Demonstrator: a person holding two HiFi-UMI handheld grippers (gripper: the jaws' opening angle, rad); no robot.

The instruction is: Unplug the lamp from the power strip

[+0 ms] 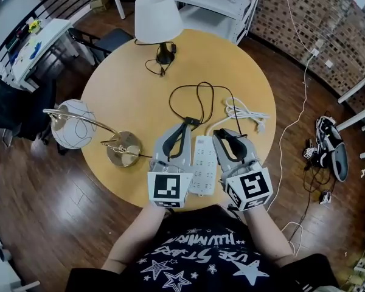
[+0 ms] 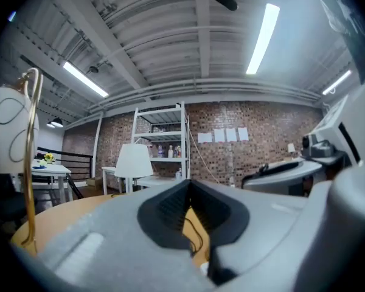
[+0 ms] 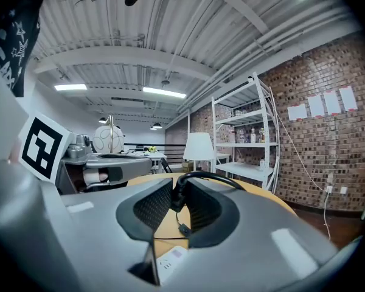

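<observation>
The right gripper (image 3: 177, 194) has its jaws pinching a black plug (image 3: 180, 190) near the white strip (image 1: 204, 163) on the bench (image 1: 128, 84). The left gripper (image 1: 184, 128) sits beside the strip, jaws pressed together, empty

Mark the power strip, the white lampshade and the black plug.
power strip (image 1: 204, 162): head view, on its white socket face.
lampshade (image 1: 157, 17): head view, middle of the shade's side.
plug (image 3: 177, 196): right gripper view, on its black body.
</observation>
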